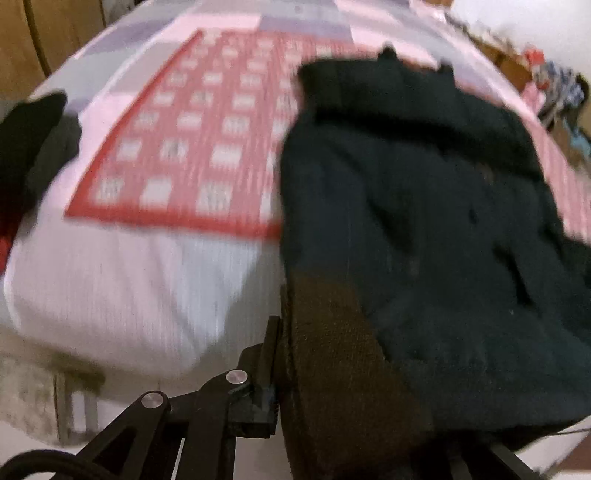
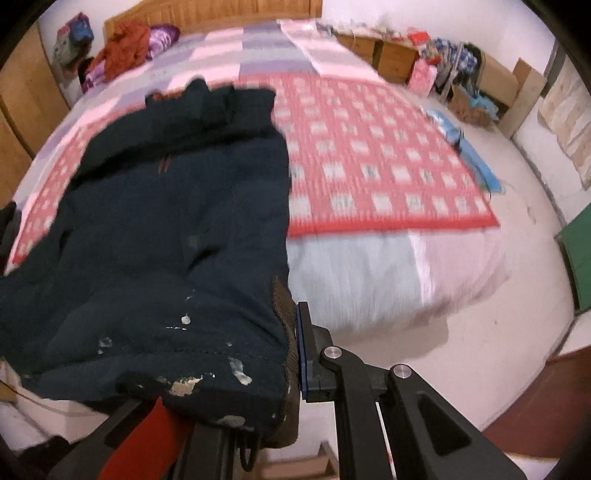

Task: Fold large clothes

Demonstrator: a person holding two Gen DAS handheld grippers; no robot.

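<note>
**Both claws clamped on the near hem of a dark jacket, over the foot of the bed**

Left claw (image 1: pixel 291 354): jaws closed on the near edge of the dark navy jacket (image 1: pixel 424 206). Only the left finger shows; the other is buried under cloth. A brown ribbed lining (image 1: pixel 332 362) is folded out right at the grip. From there the jacket runs away across the right half of the left wrist view, its far end lying on the bed.

Right claw (image 2: pixel 295 350): also closed on the jacket (image 2: pixel 166 221), at the right corner of the same near hem. Blue pad of the right finger pressed against brown lining (image 2: pixel 286 332); the other finger hidden beneath the fabric. Pale flecks and smears (image 2: pixel 184 386) along the hem near the grip. Collar end (image 2: pixel 210 99) far, resting on the bedding.

Bed (image 2: pixel 369 288): pale sheet hanging at the near end, a red-and-white checked blanket (image 2: pixel 369 155) spread over the middle, pink and lilac patchwork cover (image 2: pixel 258 51) beyond. The jacket lies partly over the left part of the checked blanket in the right wrist view.

Far left by the wooden headboard (image 2: pixel 221 14): a heap of orange and purple clothes (image 2: pixel 133 48). Far right: wooden cabinets (image 2: pixel 388 55) against the wall with mixed clutter. Dark garment (image 1: pixel 29 140) at the left edge of the left wrist view. Both views are motion-blurred.
</note>
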